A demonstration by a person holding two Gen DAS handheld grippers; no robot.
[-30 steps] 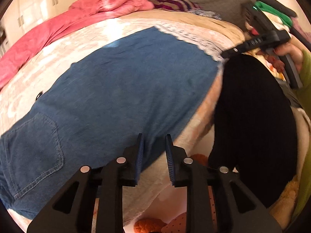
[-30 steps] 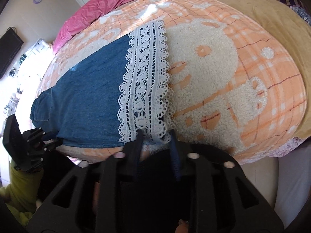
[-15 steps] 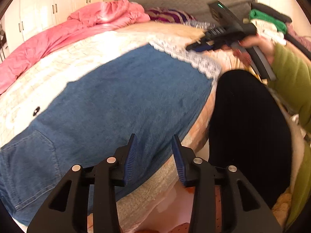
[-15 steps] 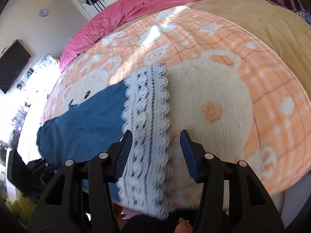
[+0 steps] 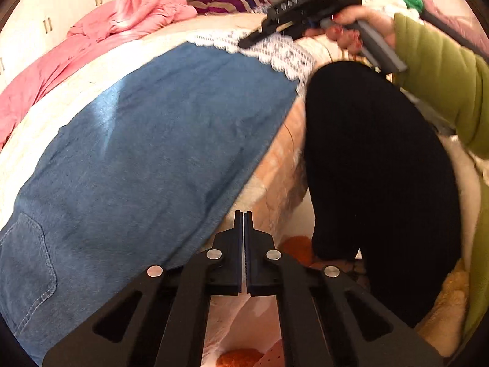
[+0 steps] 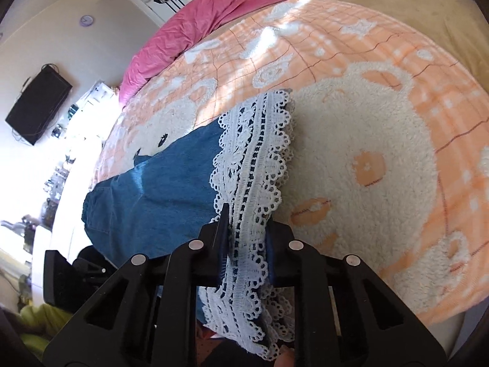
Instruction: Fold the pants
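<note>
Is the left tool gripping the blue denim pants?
No: the left tool is shut on nothing, its tips poised beside the edge of the blue denim pants.

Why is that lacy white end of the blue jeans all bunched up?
The white lace hem of the blue denim pants is crumpled between the right gripper fingers, which are shut on it and lifting it off the orange bear blanket. The left gripper is shut, holding nothing. Nothing looks torn.

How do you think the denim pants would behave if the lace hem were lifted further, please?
The pants would probably sag, since they lie flat and follow the blanket. The lace hem already bends between the right gripper jaws, so it is likely floppy. Denim probably drags rather than slides.
</note>
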